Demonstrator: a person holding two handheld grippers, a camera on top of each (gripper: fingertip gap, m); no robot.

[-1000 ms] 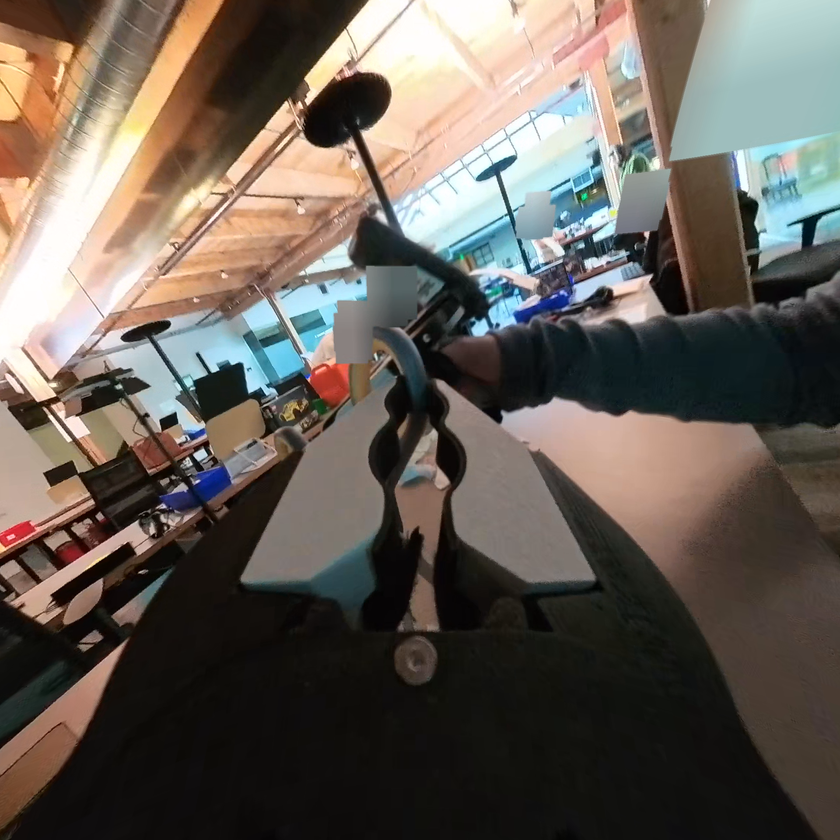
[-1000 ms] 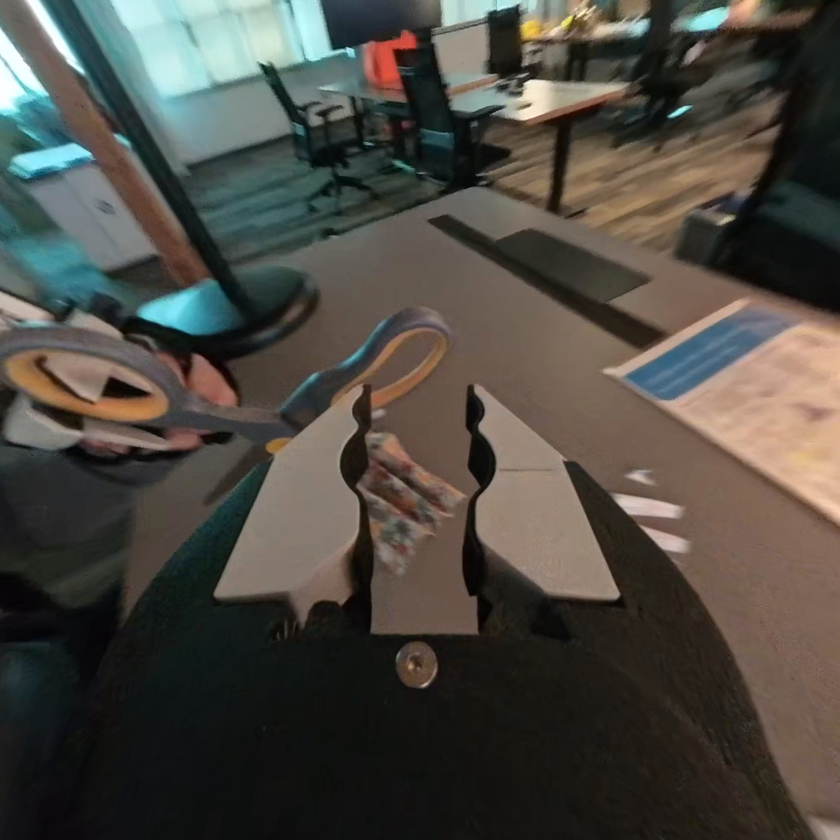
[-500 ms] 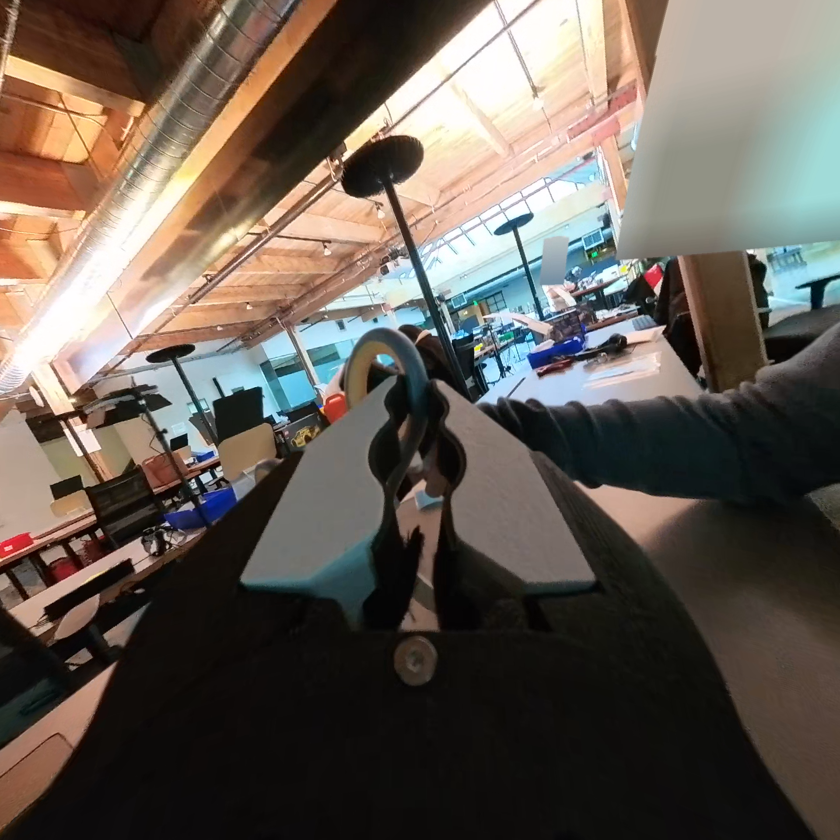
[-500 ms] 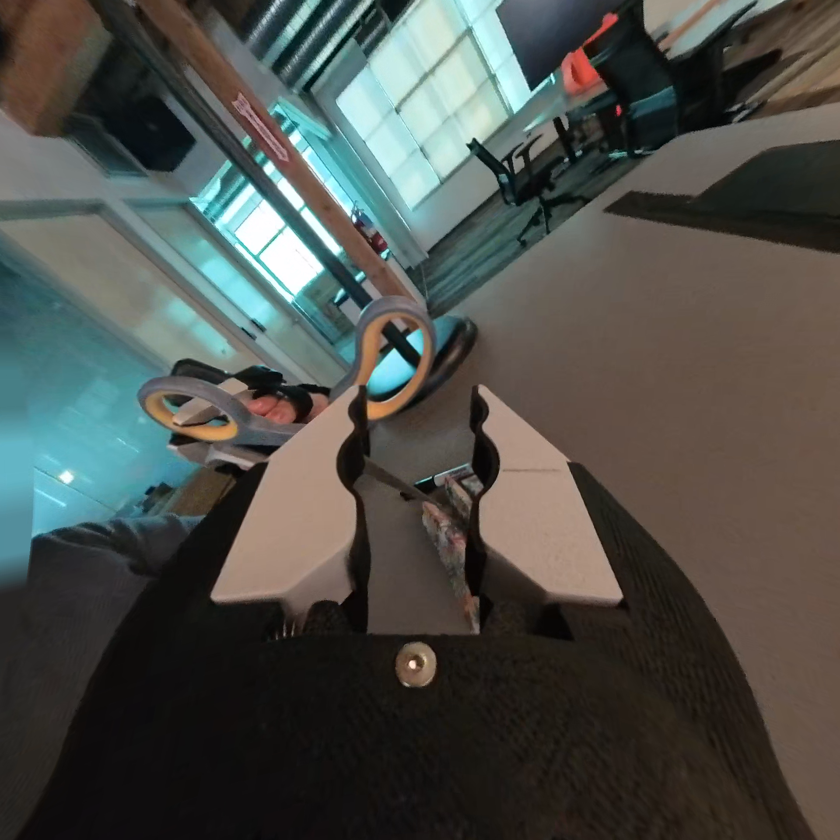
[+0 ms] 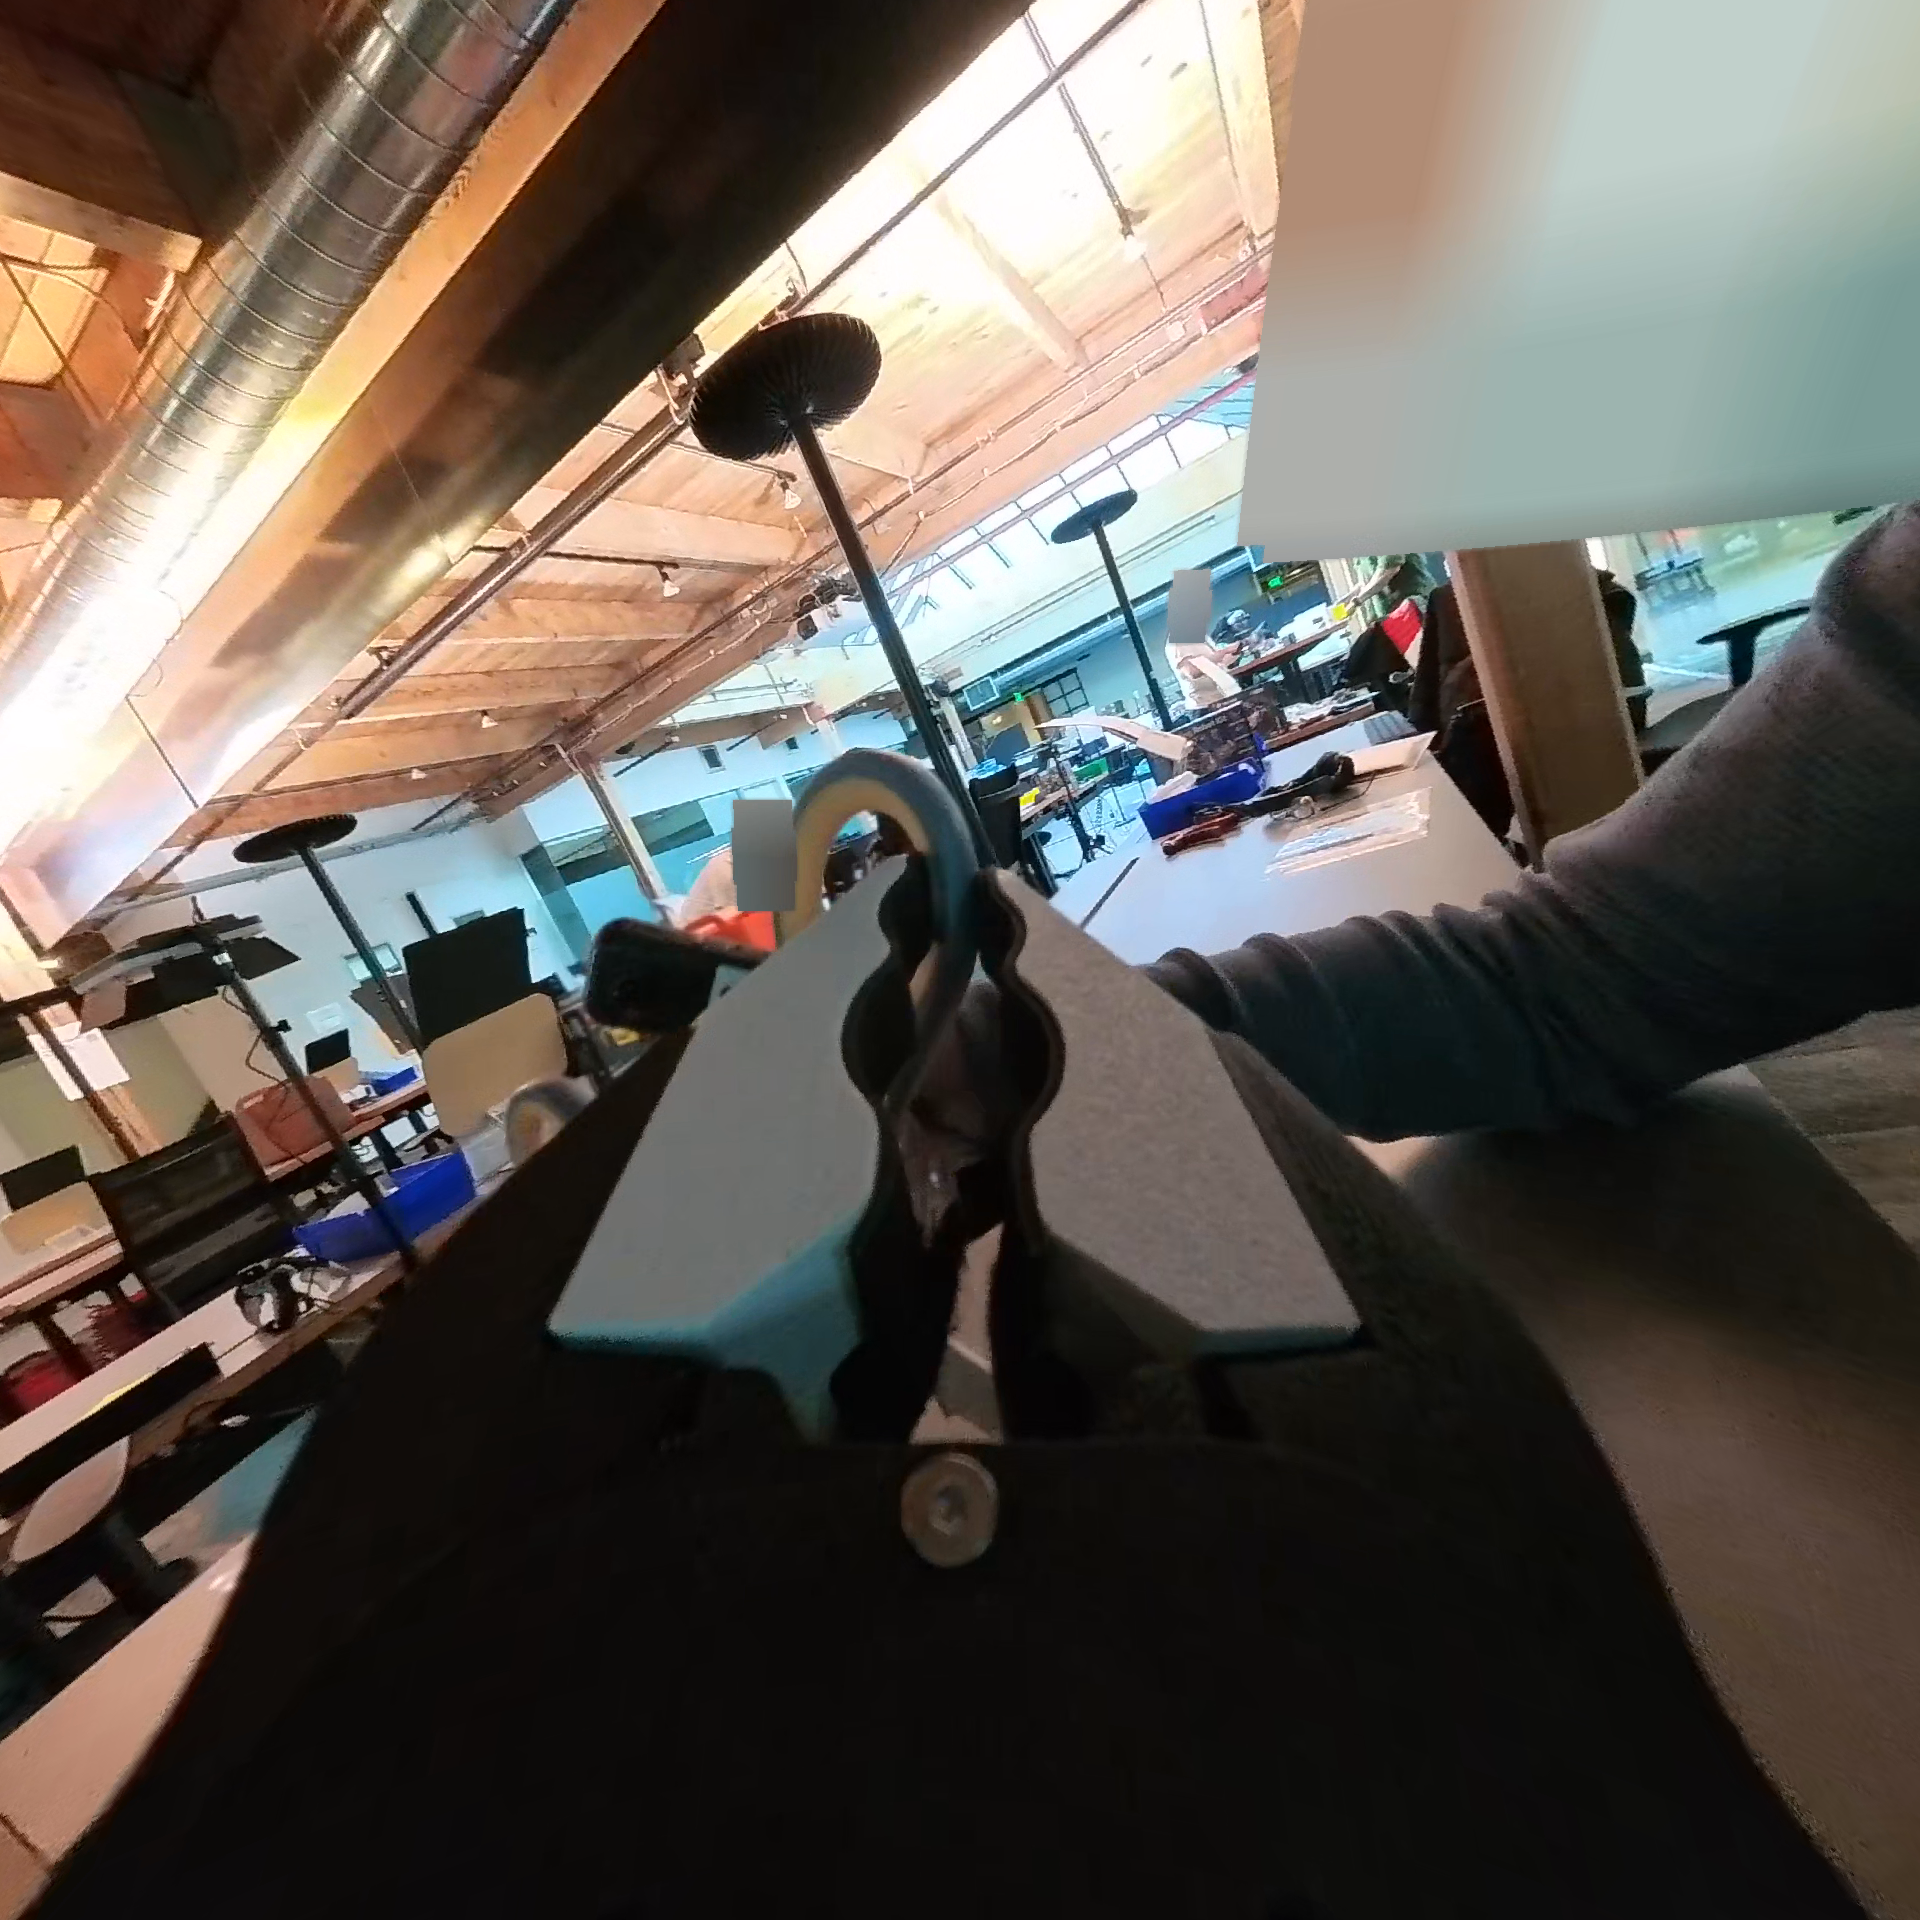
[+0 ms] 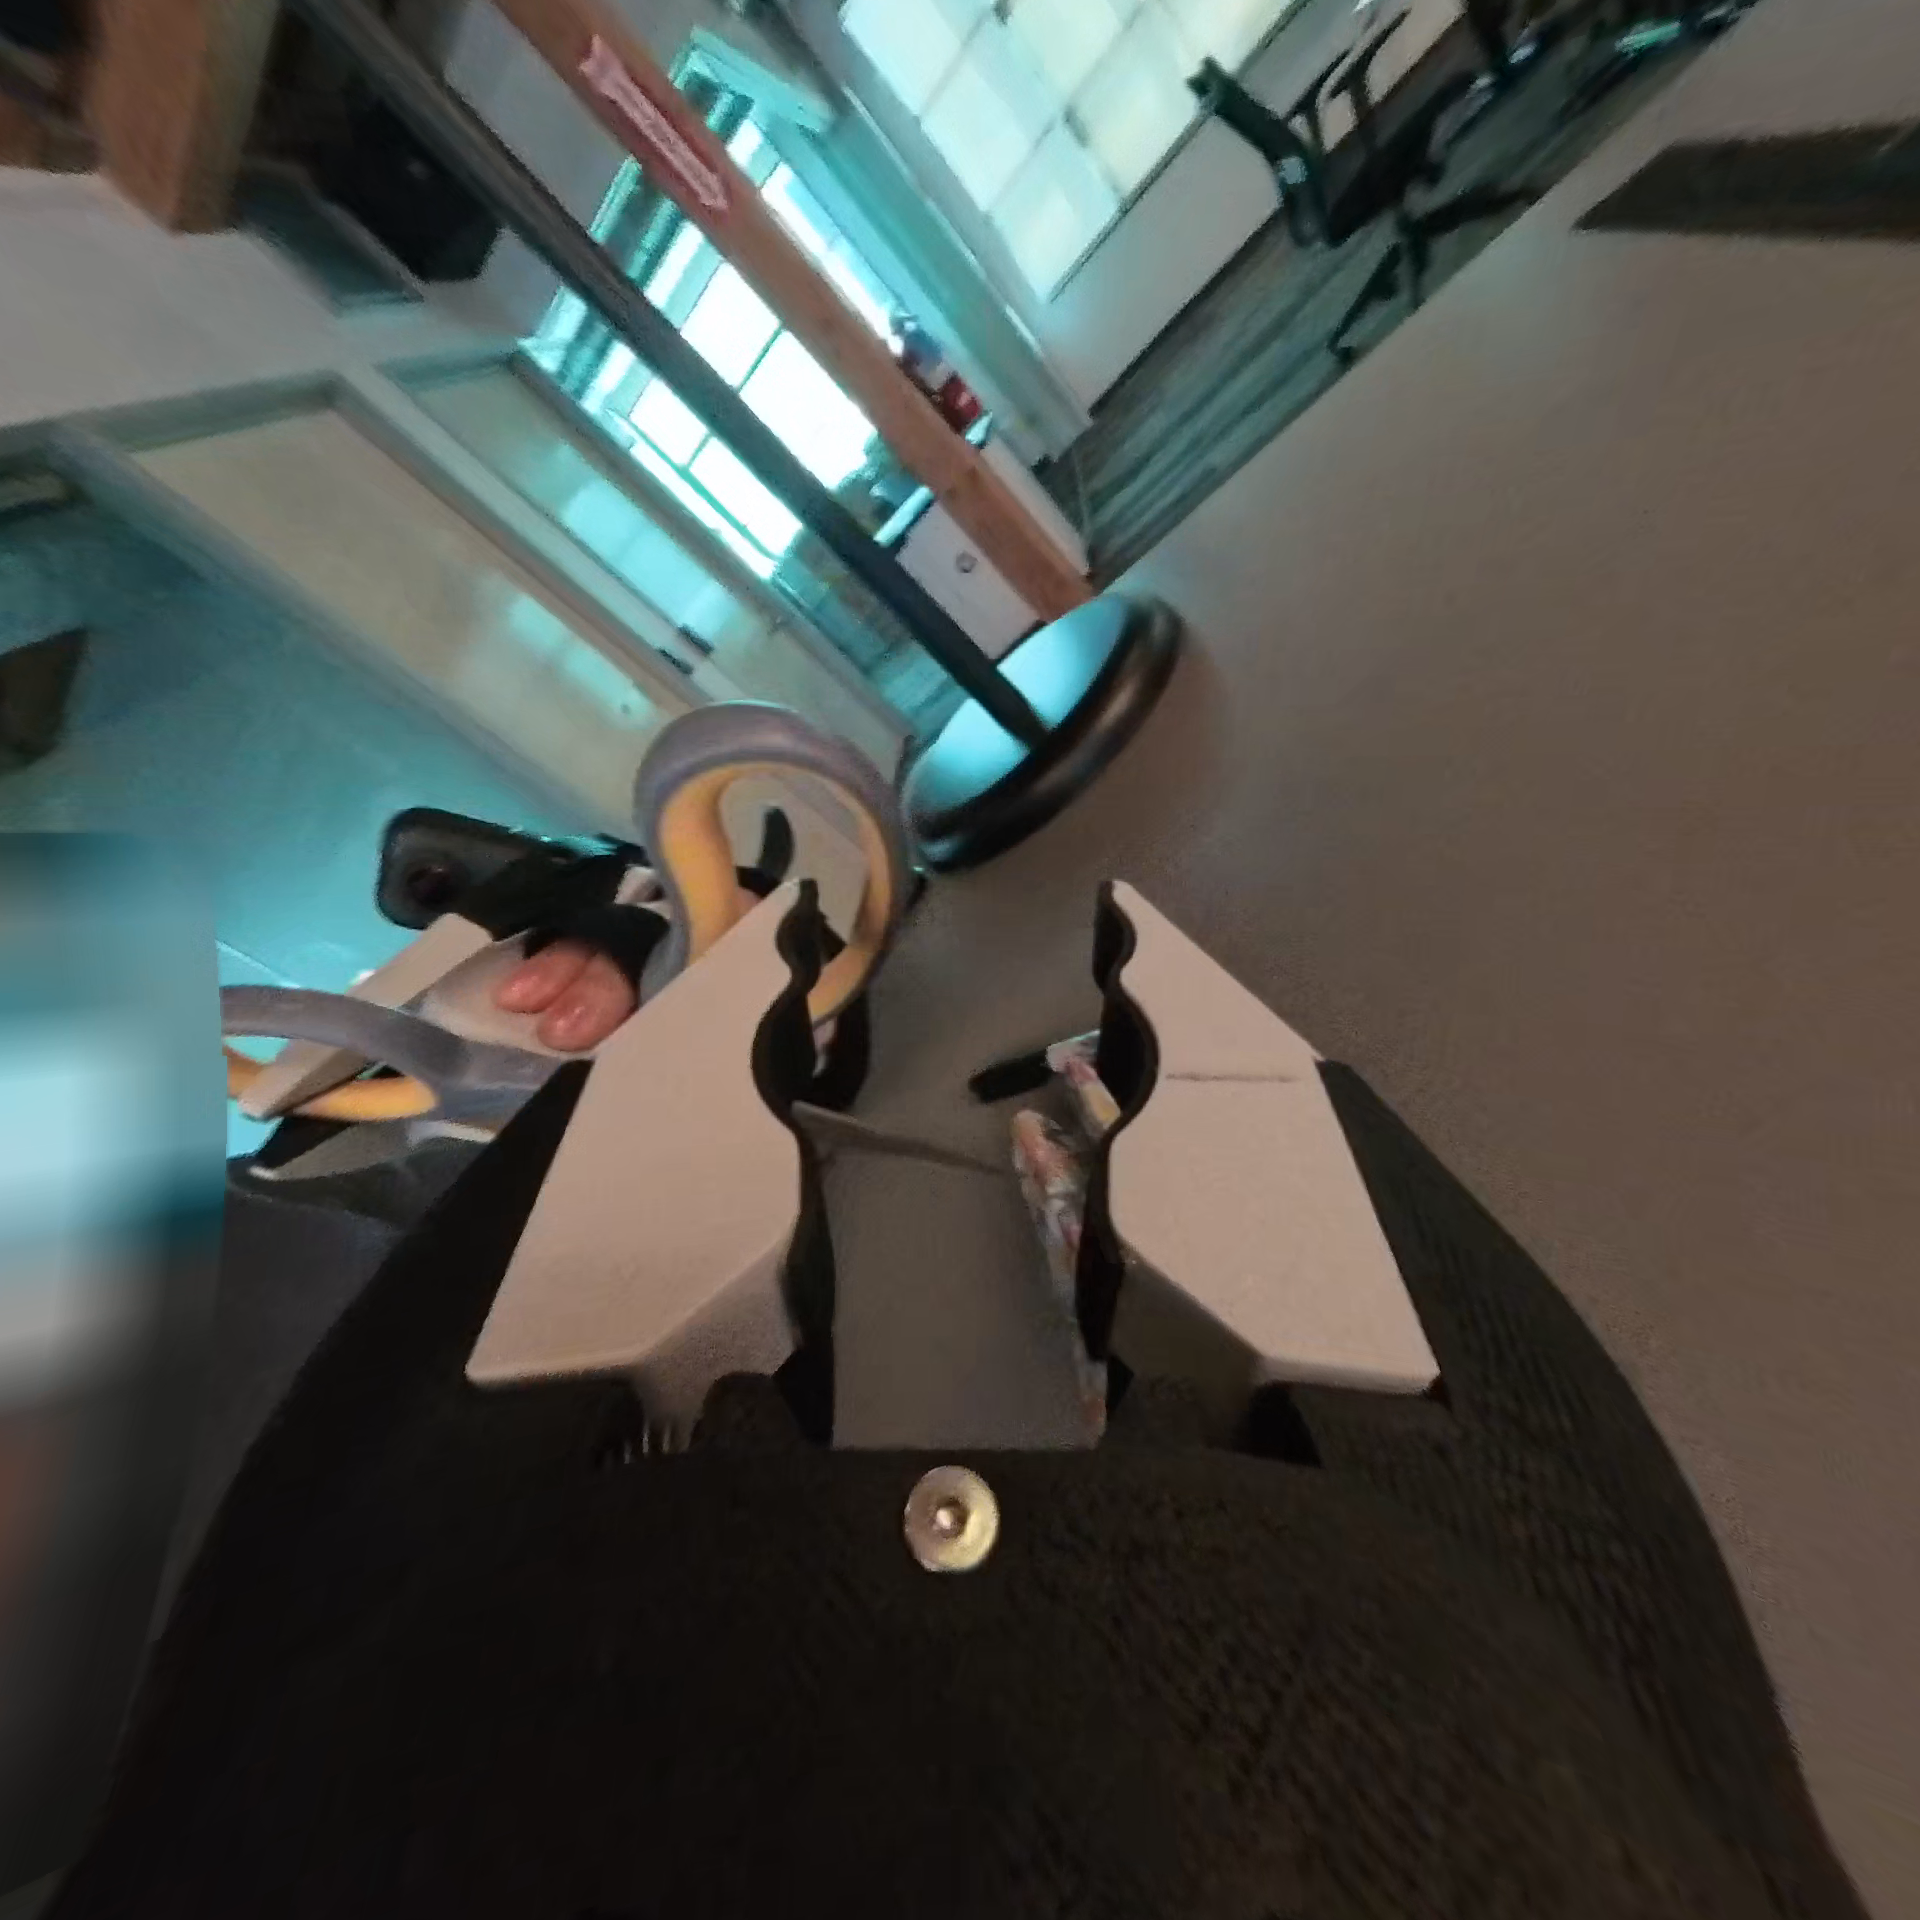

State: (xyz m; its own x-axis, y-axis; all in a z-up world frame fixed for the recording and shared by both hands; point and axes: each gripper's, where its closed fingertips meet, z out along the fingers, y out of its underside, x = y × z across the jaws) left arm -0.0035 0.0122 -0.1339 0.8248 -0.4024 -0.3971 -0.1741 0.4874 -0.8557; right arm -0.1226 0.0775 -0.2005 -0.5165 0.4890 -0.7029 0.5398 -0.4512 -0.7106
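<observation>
Open-plan workshop, timber ceiling, silver duct at 11 o'clock, grey desk [image 6: 1507, 727] under both tools.

Left gripper [image 5: 951, 914]: fingers nearly together, pinching the grey-blue, yellow-lined handle loop of a pair of scissors [image 5: 914, 831]. The loop arches out past the fingertips toward 12 o'clock. A dark metal part of the scissors runs down the narrow slot between the fingers. At 3 o'clock a grey sleeve [image 5: 1558, 956] reaches across the desk. At 9 o'clock a small black camera body [image 5: 644, 982] sticks out beside the left finger. Further out: black floor lamp [image 5: 821, 436] at 12 o'clock, far desks with blue bins at 1 o'clock.

Right gripper [image 6: 956, 914]: fingers spread wide, pads not pressing on anything. A colourful printed packet [image 6: 1049, 1174] lies against the inner face of the right finger, edge-on; the opposite pad is well apart from it. The scissors' second handle loop [image 6: 769, 821] sits at 11 o'clock, just behind the left fingertip. The left gripper with bare fingertips of a hand [image 6: 551, 997] on it shows at 9 o'clock. Round black lamp base [image 6: 1049, 727] stands on the desk at 12 o'clock.
</observation>
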